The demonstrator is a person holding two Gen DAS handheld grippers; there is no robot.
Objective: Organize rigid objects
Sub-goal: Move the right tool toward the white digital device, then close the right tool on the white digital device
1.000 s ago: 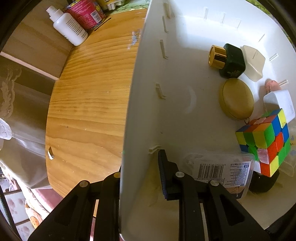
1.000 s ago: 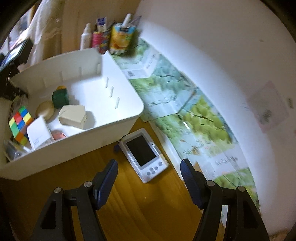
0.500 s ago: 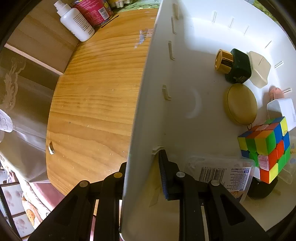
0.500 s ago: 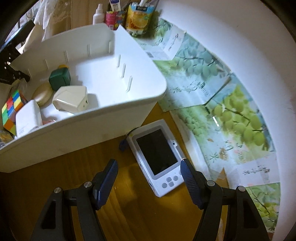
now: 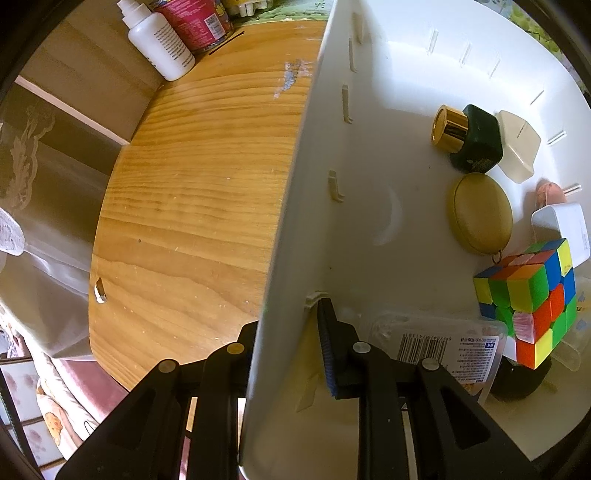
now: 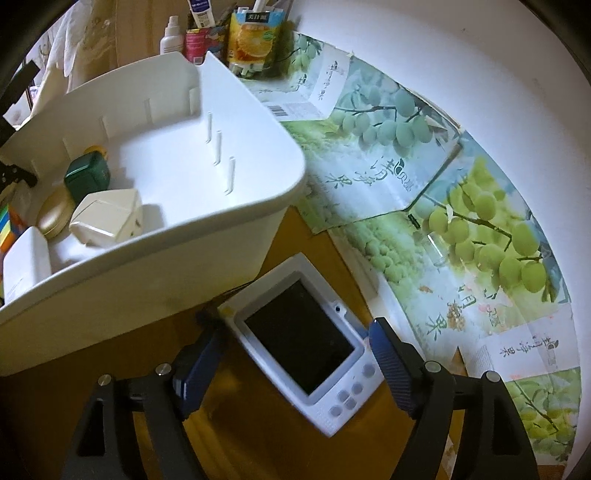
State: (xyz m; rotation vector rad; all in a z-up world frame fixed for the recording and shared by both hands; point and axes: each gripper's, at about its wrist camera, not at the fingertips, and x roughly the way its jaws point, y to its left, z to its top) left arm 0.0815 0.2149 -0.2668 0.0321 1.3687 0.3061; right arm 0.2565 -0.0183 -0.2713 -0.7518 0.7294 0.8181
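A white plastic bin [image 5: 295, 206] [image 6: 155, 258] stands on the wooden table. My left gripper [image 5: 286, 343] is shut on its side wall, one finger inside and one outside. Inside lie a colourful puzzle cube [image 5: 528, 299], a gold round case [image 5: 480, 214], a green bottle with gold cap [image 5: 469, 140], a cream box [image 6: 107, 218] and a clear packet with a barcode [image 5: 436, 347]. A white handheld device with a dark screen [image 6: 299, 339] lies flat on the table beside the bin. My right gripper [image 6: 291, 365] straddles it, jaws opening, pads not touching it.
A white bottle [image 5: 159, 40] and a red can [image 5: 192, 18] stand at the table's far corner. A juice carton [image 6: 255, 37] stands behind the bin. Fruit-printed cardboard [image 6: 461, 206] lines the white wall on the right. The table edge [image 5: 96, 266] drops off at left.
My right gripper came down and forward over the white device, and its jaws spread wider around it. The left gripper kept its hold on the bin wall.
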